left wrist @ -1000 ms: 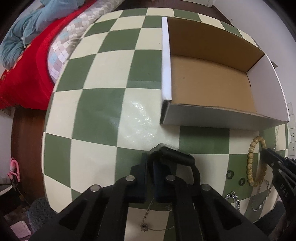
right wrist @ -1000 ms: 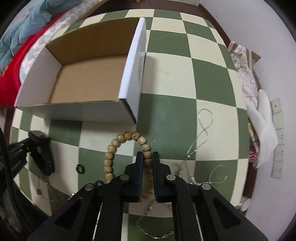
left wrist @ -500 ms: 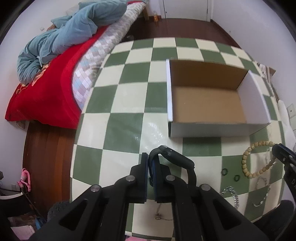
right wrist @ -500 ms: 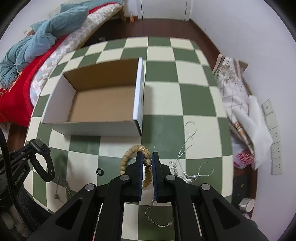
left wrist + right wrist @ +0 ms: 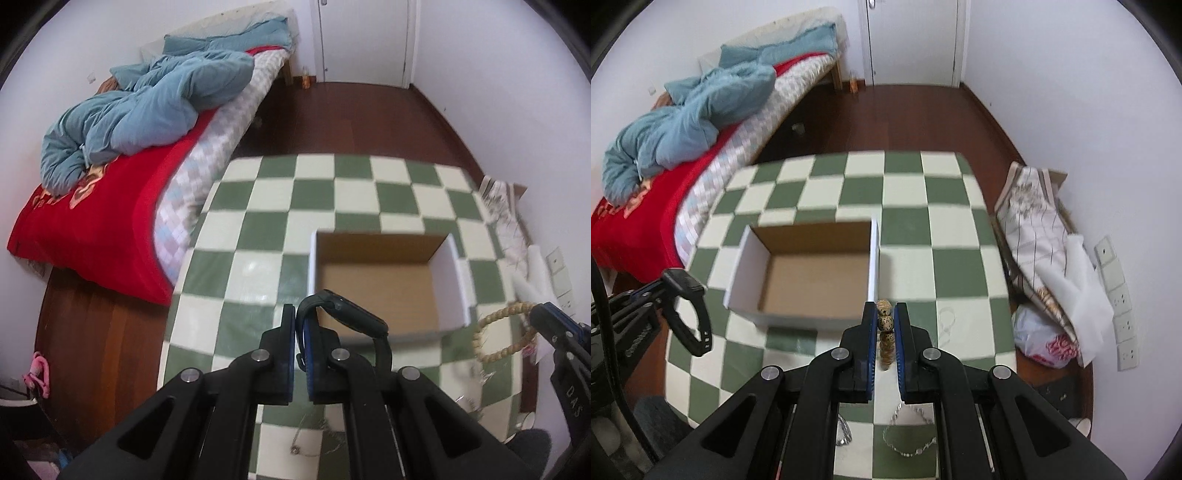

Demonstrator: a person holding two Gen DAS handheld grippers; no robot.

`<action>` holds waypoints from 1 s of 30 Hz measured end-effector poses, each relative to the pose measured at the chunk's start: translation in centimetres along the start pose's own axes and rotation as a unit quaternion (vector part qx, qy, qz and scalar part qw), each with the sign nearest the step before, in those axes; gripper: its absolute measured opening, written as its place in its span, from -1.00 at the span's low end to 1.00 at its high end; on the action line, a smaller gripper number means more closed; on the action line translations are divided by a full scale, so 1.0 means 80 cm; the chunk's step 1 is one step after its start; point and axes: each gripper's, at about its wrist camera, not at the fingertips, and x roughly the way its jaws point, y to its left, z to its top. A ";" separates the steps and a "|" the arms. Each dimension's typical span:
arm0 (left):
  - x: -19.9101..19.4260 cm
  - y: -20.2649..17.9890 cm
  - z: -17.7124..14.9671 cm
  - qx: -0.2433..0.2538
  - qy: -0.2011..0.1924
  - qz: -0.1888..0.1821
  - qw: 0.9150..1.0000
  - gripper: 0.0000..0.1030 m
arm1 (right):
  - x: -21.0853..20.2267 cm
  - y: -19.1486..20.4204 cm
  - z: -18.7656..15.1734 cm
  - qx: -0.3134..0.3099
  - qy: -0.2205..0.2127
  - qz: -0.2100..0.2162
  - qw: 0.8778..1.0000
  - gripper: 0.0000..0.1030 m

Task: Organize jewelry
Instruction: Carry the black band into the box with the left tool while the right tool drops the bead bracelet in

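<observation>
My left gripper (image 5: 299,325) is shut on the strap of a black wristwatch (image 5: 351,317), held high above the checkered table (image 5: 258,229). That watch (image 5: 687,306) also hangs at the left of the right wrist view. My right gripper (image 5: 885,321) is shut on a tan wooden bead bracelet (image 5: 885,325), lifted off the table. The bracelet (image 5: 498,338) dangles as a loop at the right of the left wrist view. An open cardboard box (image 5: 384,284) with white outer walls sits below and ahead of both grippers; the box (image 5: 809,277) holds nothing.
Silver chains (image 5: 908,443) lie on the tablecloth beneath my right gripper, and a thin pendant chain (image 5: 299,446) lies under my left one. A bed with a red cover (image 5: 92,221) stands left of the table. Bags and cloth (image 5: 1045,258) lean on the right wall.
Both grippers have risen well above the table, carrying the watch and the bead bracelet up with them. The table and box now look smaller and farther below.
</observation>
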 end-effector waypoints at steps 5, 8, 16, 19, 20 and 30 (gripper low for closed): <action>0.001 -0.013 0.036 0.014 -0.011 -0.009 1.000 -0.96 | -0.008 0.012 0.042 -0.013 -0.022 -0.001 1.000 -0.82; 0.014 -0.013 0.058 0.015 -0.003 -0.019 1.000 -0.96 | 0.003 0.018 0.067 -0.013 -0.021 0.005 1.000 -0.82; 0.080 -0.013 0.092 0.014 0.053 -0.046 0.997 -0.96 | 0.071 0.026 0.102 -0.003 0.022 0.025 0.999 -0.82; 0.104 -0.014 0.095 0.011 0.076 -0.057 0.995 -0.95 | 0.100 0.023 0.107 0.000 0.043 0.027 0.999 -0.82; 0.111 -0.014 0.095 0.011 0.081 -0.056 0.995 -0.89 | 0.109 0.023 0.108 -0.004 0.048 0.027 0.998 -0.82; 0.111 -0.015 0.103 0.011 0.059 -0.031 0.998 0.72 | 0.143 0.014 0.116 -0.008 0.091 0.019 0.996 0.19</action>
